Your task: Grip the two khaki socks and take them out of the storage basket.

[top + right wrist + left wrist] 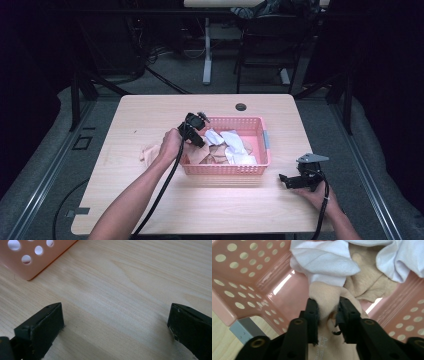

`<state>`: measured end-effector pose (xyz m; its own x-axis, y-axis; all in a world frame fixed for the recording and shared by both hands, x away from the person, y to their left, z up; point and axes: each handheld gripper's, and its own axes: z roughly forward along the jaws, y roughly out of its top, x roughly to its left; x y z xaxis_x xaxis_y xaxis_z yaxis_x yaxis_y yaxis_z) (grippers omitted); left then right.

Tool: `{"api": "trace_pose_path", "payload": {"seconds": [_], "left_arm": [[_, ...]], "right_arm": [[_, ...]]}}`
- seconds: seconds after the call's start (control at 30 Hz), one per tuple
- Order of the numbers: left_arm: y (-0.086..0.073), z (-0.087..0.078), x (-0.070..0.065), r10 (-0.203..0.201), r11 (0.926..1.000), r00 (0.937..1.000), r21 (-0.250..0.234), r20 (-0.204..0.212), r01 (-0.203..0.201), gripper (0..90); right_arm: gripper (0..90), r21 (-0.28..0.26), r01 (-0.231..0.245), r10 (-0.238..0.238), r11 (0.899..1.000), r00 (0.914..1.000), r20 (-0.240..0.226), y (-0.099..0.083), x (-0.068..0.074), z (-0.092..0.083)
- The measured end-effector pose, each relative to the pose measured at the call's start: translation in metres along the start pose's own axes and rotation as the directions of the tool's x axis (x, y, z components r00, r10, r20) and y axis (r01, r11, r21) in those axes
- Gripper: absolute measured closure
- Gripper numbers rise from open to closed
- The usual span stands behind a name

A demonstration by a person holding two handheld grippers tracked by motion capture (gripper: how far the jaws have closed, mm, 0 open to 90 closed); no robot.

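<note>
A pink perforated basket (225,170) stands mid-table and holds several white and beige cloths (227,145). My left gripper (199,134) hangs over the basket's left end, pointing down into it. In the left gripper view its jaws (327,306) are shut on a fold of a beige cloth (325,293), which lies under a white cloth (324,262). The beige cloth trails over the basket's left wall (197,154). My right gripper (286,181) rests low on the table to the right of the basket. It stands open (116,315) with only bare wood between its fingers.
Another piece of beige cloth (149,150) lies on the table left of the left hand. The wooden table (150,110) has a cable hole (241,106) at its far edge. A basket corner (27,262) shows ahead of the right gripper. Cables trail toward the near edge.
</note>
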<state>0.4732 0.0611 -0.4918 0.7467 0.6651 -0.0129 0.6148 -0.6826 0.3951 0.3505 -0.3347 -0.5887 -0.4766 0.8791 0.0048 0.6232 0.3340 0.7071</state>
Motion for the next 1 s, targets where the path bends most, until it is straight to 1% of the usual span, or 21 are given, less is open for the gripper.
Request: {"api": "trace_pose_path", "payload": {"seconds": [0.07, 0.1, 0.13, 0.17, 0.27, 0.33, 0.43, 0.5, 0.6, 0.73, 0.8, 0.87, 1.0], "left_arm": [[-0.001, -0.001, 0.001, -0.006, 1.0, 1.0, -0.001, 0.007, 0.006, 75.0], [-0.001, -0.002, 0.001, -0.006, 1.0, 1.0, 0.006, 0.007, 0.005, 73.0], [-0.002, -0.002, 0.002, -0.006, 1.0, 1.0, 0.002, 0.007, 0.006, 71.7], [-0.002, -0.003, 0.002, -0.006, 1.0, 1.0, 0.003, 0.005, 0.006, 71.8], [-0.002, -0.006, 0.002, 0.0, 1.0, 1.0, -0.003, -0.001, 0.0, 73.2], [-0.003, -0.008, 0.003, 0.001, 1.0, 1.0, -0.005, -0.002, -0.001, 75.7], [-0.004, -0.011, 0.004, 0.001, 0.9997, 1.0, -0.023, -0.003, -0.001, 79.5], [-0.004, -0.013, 0.004, 0.0, 0.9997, 1.0, -0.025, 0.002, 0.001, 80.4], [-0.005, -0.018, 0.005, 0.005, 0.9996, 1.0, -0.027, -0.001, -0.005, 82.0], [-0.004, -0.025, 0.007, 0.002, 0.9993, 1.0, -0.037, 0.005, -0.002, 82.2], [-0.003, -0.031, 0.009, 0.001, 0.9987, 0.9999, -0.051, 0.011, -0.001, 82.3], [-0.001, -0.037, 0.01, 0.008, 0.9987, 0.9998, -0.051, 0.016, -0.007, 82.4], [0.002, -0.05, 0.01, 0.014, 0.9979, 0.9998, -0.063, 0.011, -0.014, 82.4]], "right_arm": [[0.0, 0.0, 0.0, 0.0, 1.0, 1.0, 0.0, 0.0, 0.0, 0.0], [0.0, 0.0, 0.0, 0.0, 1.0, 1.0, 0.0, 0.0, 0.0, 0.0], [0.0, 0.0, 0.0, 0.0, 1.0, 1.0, 0.0, 0.0, 0.0, 0.0], [0.0, 0.0, 0.0, 0.0, 1.0, 1.0, 0.0, 0.0, 0.0, 0.0], [0.0, 0.0, 0.0, 0.0, 1.0, 1.0, 0.0, 0.0, 0.0, 0.0], [0.0, 0.0, 0.001, -0.001, 1.0, 1.0, 0.0, 0.0, 0.0, 0.0], [0.0, 0.0, 0.0, 0.0, 1.0, 1.0, 0.0, 0.0, 0.0, 0.0], [0.0, 0.0, 0.0, 0.0, 1.0, 1.0, 0.0, 0.0, 0.0, 0.0], [0.0, 0.0, 0.0, 0.0, 1.0, 1.0, 0.0, 0.0, 0.0, 0.0], [0.0, 0.0, 0.0, 0.0, 1.0, 1.0, 0.0, 0.0, 0.0, 0.0], [0.0, -0.001, -0.001, 0.001, 1.0, 1.0, -0.003, 0.0, 0.0, 0.0], [0.0, -0.001, -0.001, 0.001, 1.0, 1.0, -0.003, 0.0, 0.0, 0.0], [0.0, -0.002, -0.002, 0.002, 1.0, 1.0, -0.003, 0.0, 0.0, 0.0]]}}
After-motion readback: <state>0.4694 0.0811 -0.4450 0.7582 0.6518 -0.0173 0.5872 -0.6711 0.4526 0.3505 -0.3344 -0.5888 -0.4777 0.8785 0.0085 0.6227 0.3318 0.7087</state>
